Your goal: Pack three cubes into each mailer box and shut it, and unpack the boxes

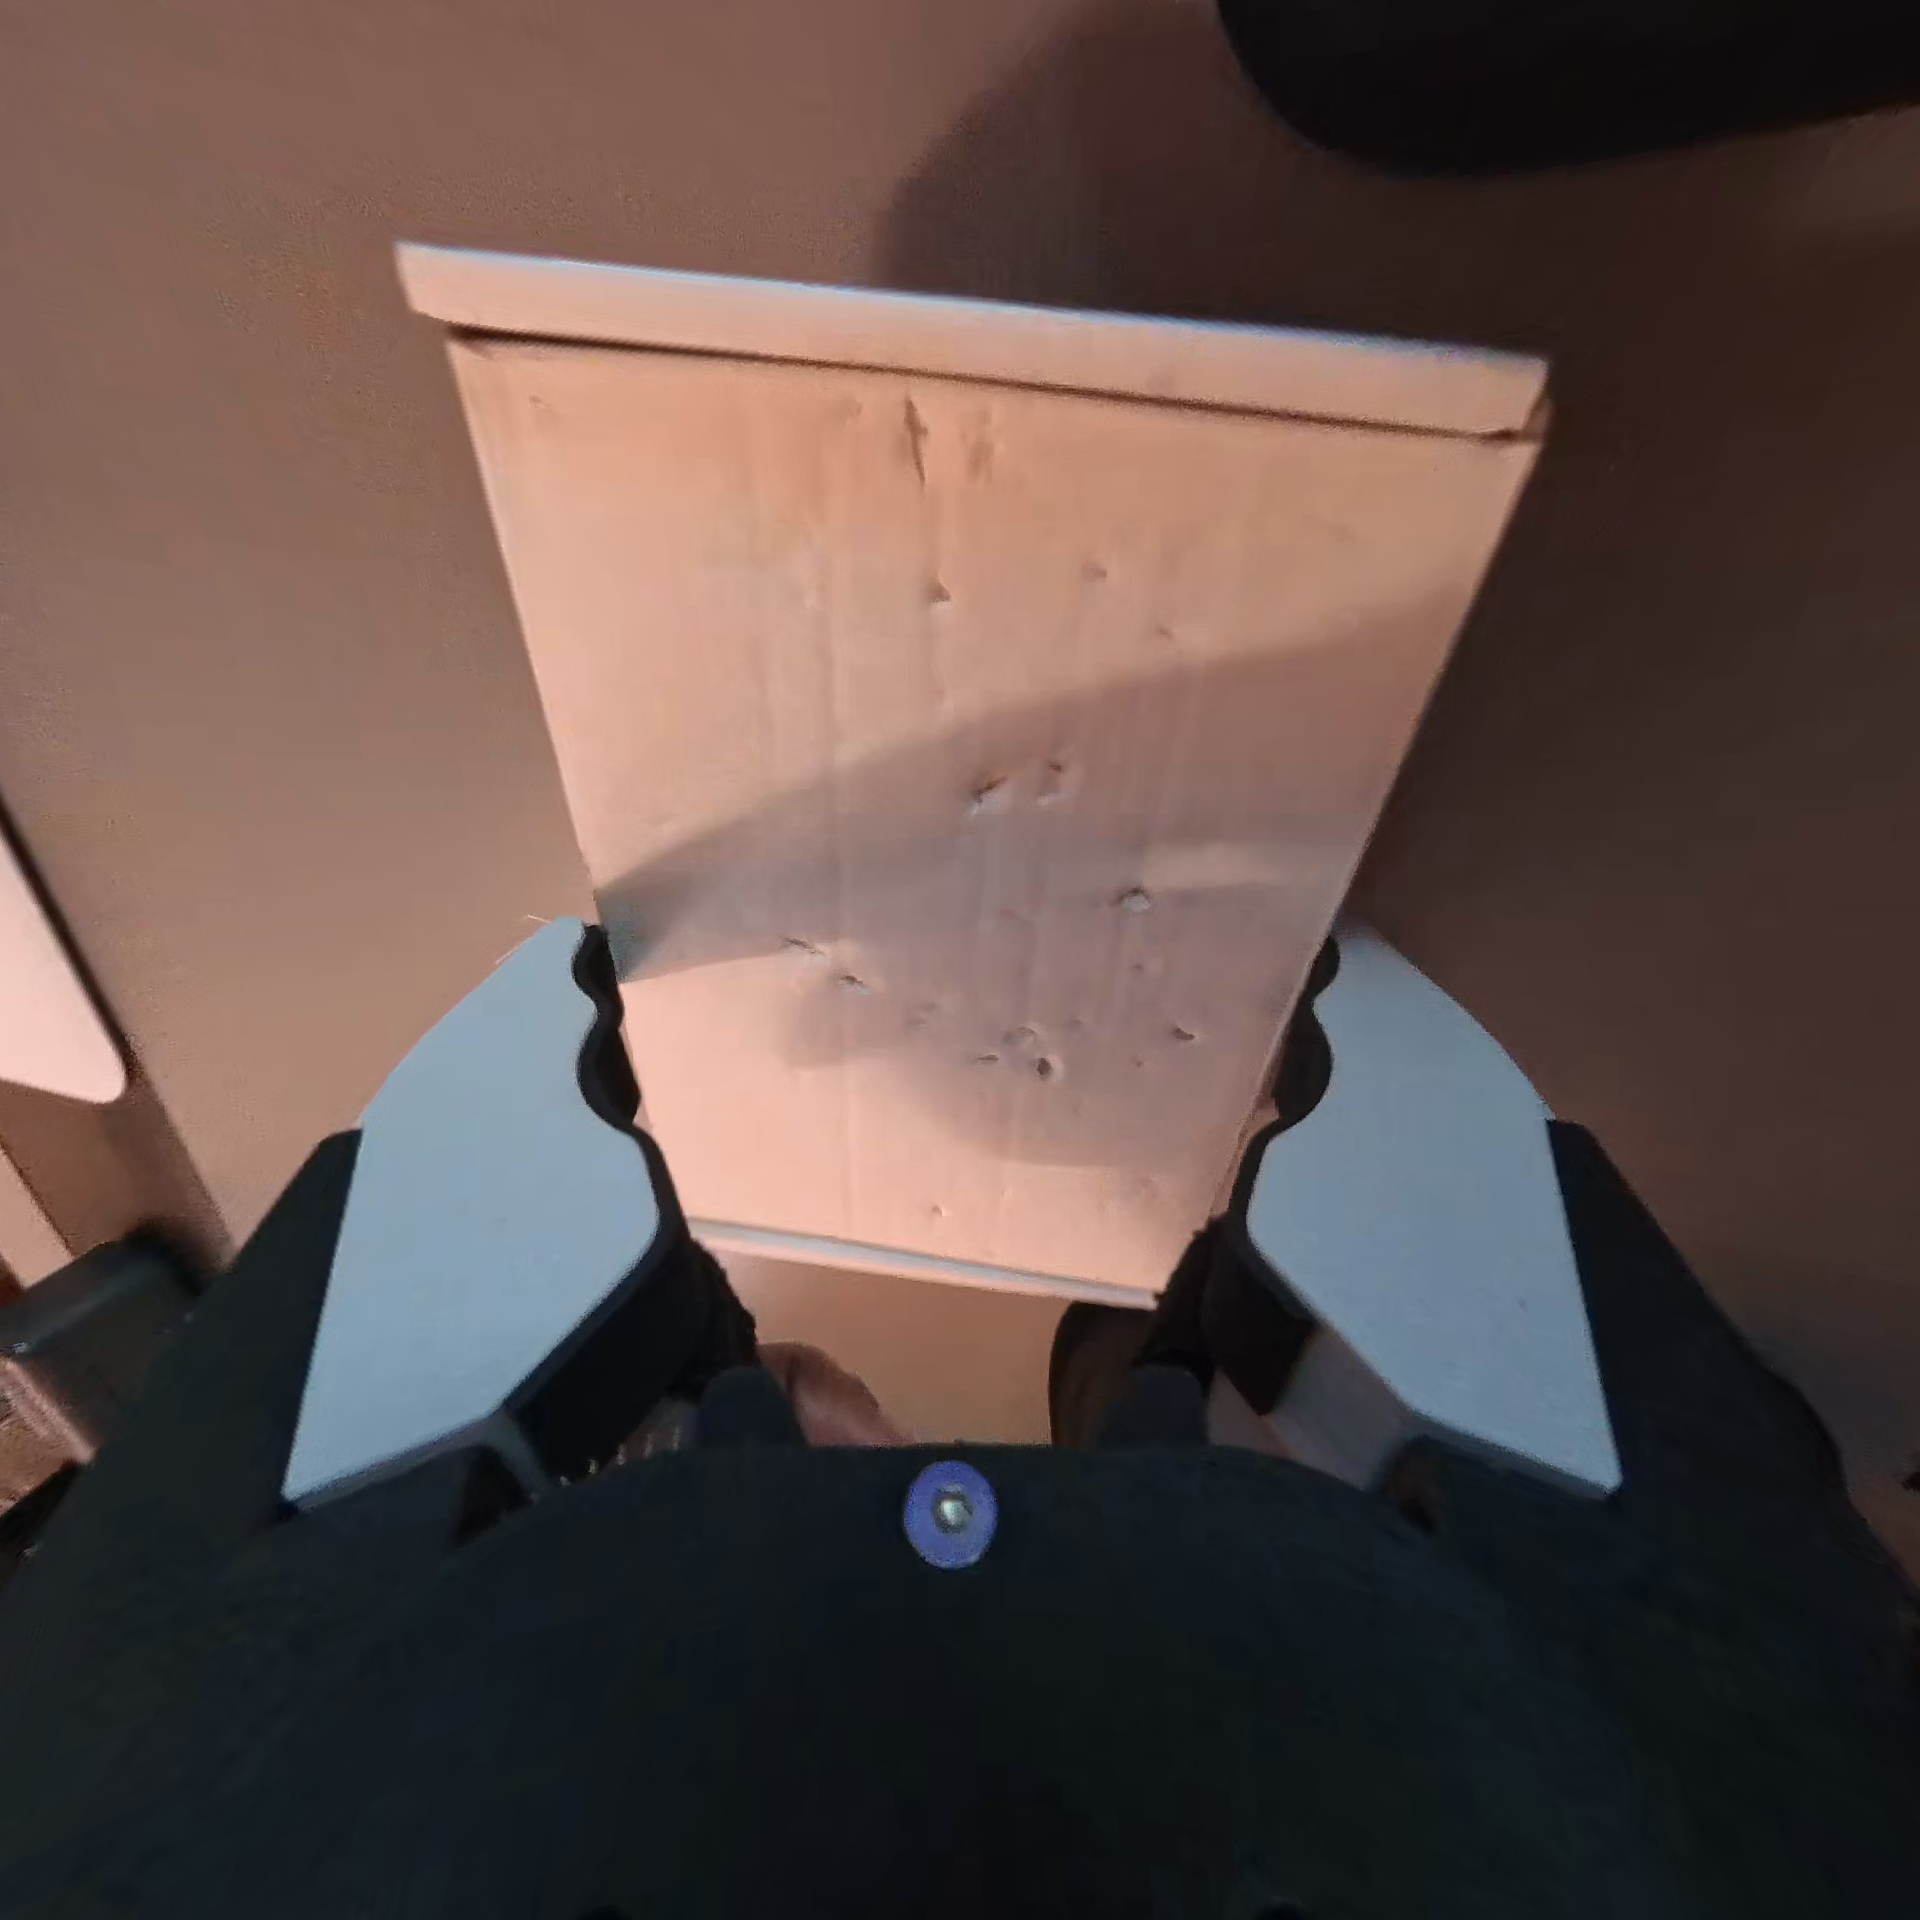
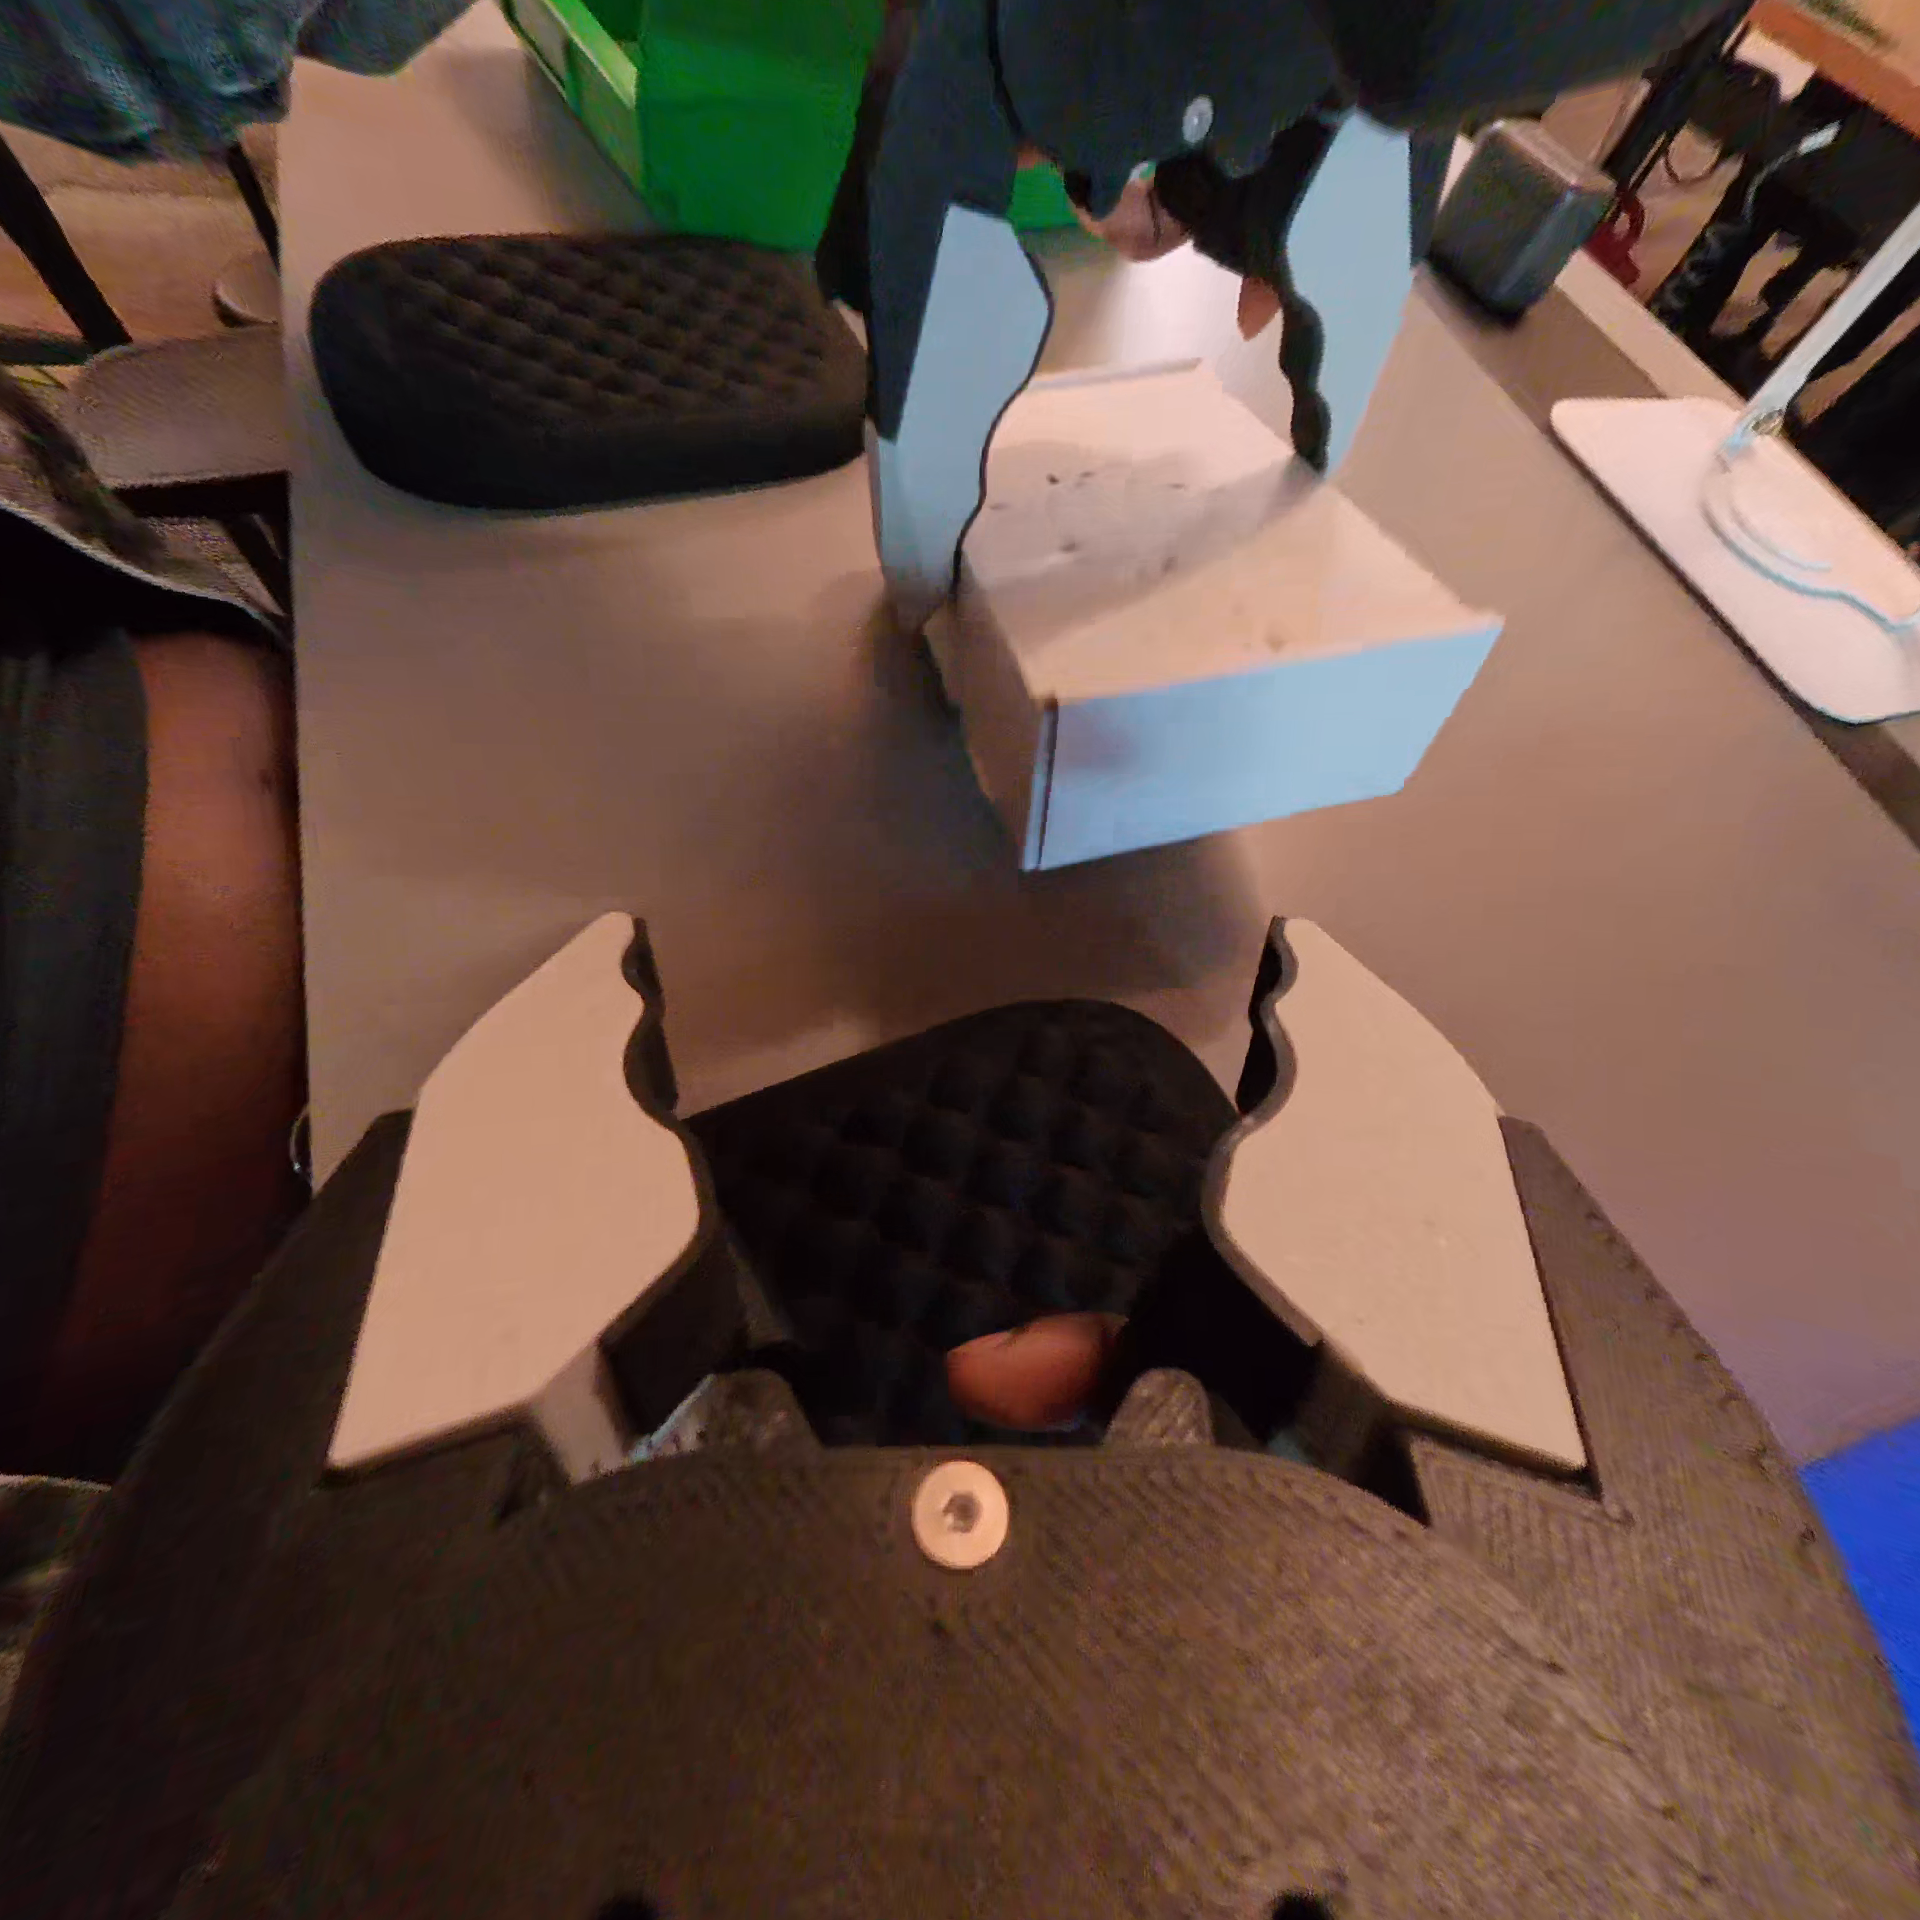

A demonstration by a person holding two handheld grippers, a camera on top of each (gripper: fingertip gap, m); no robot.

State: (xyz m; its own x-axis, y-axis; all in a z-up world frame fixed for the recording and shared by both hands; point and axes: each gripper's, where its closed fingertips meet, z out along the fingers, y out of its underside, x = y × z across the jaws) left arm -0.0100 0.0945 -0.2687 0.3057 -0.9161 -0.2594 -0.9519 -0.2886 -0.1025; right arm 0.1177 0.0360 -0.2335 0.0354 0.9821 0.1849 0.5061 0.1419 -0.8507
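A shut white mailer box (image 1: 987,675) lies under my left gripper (image 1: 961,940). The fingers press against its two long sides near the end closest to the camera. In the right wrist view the left gripper (image 2: 1117,520) comes down from above onto the box (image 2: 1247,748), which looks tilted, with its near corner slightly off the grey table (image 2: 623,727). My right gripper (image 2: 954,935) is open and empty, above the table in front of the box. No cubes show.
A black quilted pad (image 2: 582,364) lies at the back left and another (image 2: 966,1164) under my right gripper. A green box (image 2: 748,114) stands at the back. A white lamp base (image 2: 1745,561) sits at the right. A person's leg (image 2: 187,1039) is at the left.
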